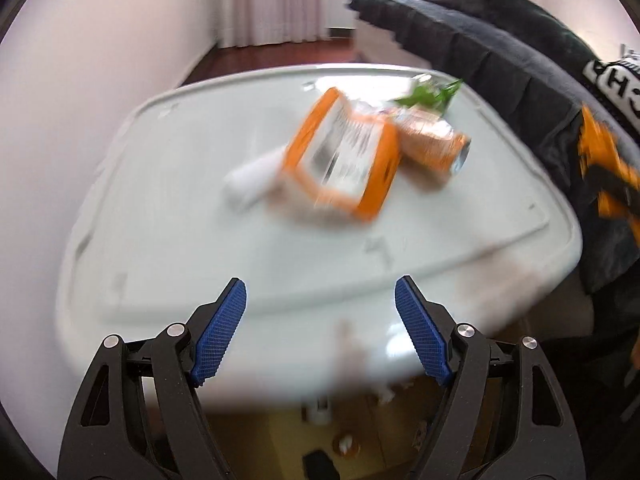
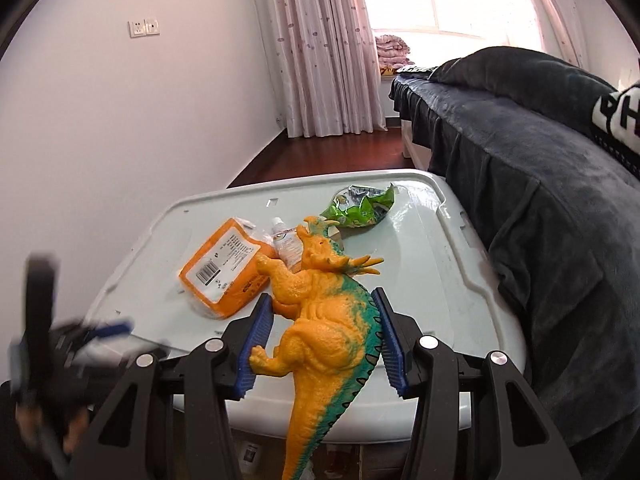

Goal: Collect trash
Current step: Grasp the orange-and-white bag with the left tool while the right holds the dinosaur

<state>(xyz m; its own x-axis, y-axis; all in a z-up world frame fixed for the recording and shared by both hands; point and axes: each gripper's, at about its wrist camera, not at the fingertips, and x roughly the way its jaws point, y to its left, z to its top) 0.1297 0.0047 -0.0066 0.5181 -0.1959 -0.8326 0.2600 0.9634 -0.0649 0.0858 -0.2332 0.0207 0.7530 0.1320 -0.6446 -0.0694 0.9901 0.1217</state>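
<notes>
An orange packet with a white label (image 1: 344, 156) (image 2: 224, 268) lies mid-lid on the white bin lid (image 1: 160, 240) (image 2: 432, 264). A small bottle (image 1: 436, 148) (image 2: 286, 242) lies beside it, and a green crumpled wrapper (image 1: 430, 96) (image 2: 360, 206) sits further back. A white roll-like item (image 1: 252, 178) lies left of the packet. My left gripper (image 1: 320, 304) is open and empty over the lid's near edge; it shows blurred in the right wrist view (image 2: 100, 330). My right gripper (image 2: 322, 312) is shut on an orange and green toy dinosaur (image 2: 324, 312), held above the lid.
A bed with a dark blanket (image 2: 520, 152) (image 1: 500, 60) runs along the right side of the lid. A white wall (image 2: 100, 120) stands to the left. Curtains (image 2: 320, 48) and a window are at the back. Wooden floor (image 2: 340, 148) shows beyond the lid.
</notes>
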